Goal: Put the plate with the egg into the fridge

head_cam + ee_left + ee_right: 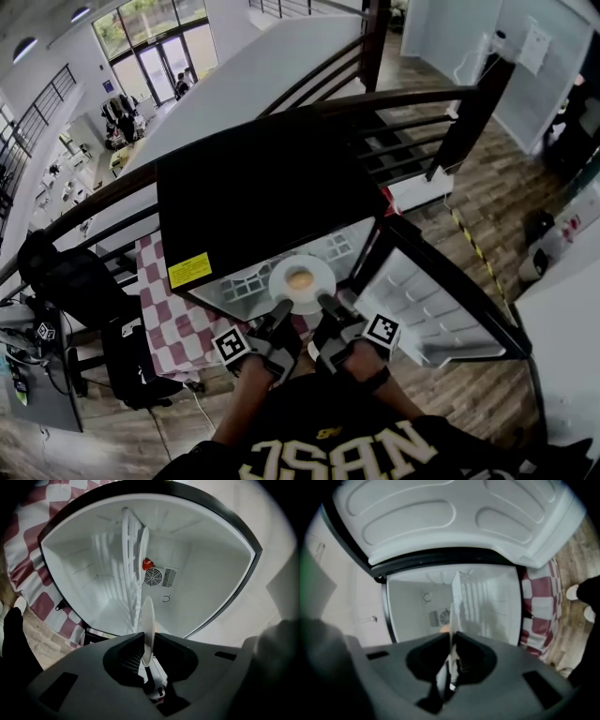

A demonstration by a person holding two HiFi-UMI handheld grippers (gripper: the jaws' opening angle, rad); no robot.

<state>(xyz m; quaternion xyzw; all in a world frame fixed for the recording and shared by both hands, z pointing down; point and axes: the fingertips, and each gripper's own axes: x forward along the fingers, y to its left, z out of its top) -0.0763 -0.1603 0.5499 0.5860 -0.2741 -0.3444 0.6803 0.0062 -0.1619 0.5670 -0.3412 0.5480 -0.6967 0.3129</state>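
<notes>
I hold the plate (281, 283) by its near rim with both claws. My left gripper (278, 309) is clenched on the edge at about 7 o'clock, and my right gripper (325, 302) is clamped on it at 5 o'clock. The plate is round, with no long side, and lies flat, face up, with the egg (300, 278) at its middle. It sits at the open mouth of the fridge (262, 187), at 12 o'clock from my hands. The fridge door (422, 314) stands open toward 4 o'clock. A checked cloth (173, 319) shows at 8 o'clock.
</notes>
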